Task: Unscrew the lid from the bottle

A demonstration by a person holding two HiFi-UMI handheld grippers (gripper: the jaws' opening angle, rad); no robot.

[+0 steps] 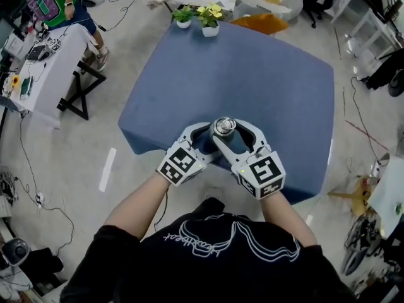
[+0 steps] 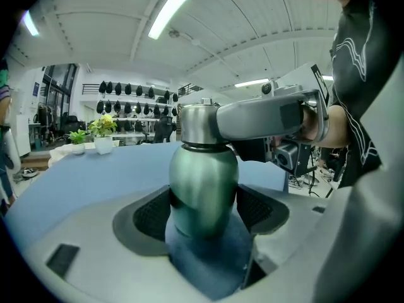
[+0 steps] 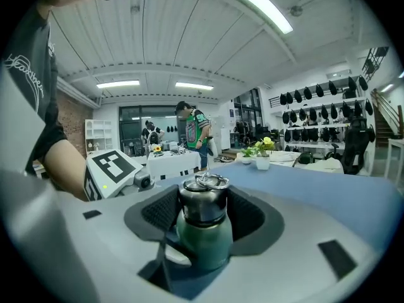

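Bottle (image 2: 203, 182): upright, dead centre, axis vertical
Left gripper (image 2: 203, 212): clamped on its green body
Right gripper (image 3: 203, 214): higher up, pinching steel lid (image 3: 203, 197)

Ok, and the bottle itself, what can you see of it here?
The bottle is a rounded, dark green flask, metal by its sheen, with a brushed steel lid seated on its neck and a wire ring on top. It stands upright on the blue table, near the person's edge. The left hand-held gripper clamps the green body; the right hand-held gripper has its pads against the lid's sides, as far as shows.
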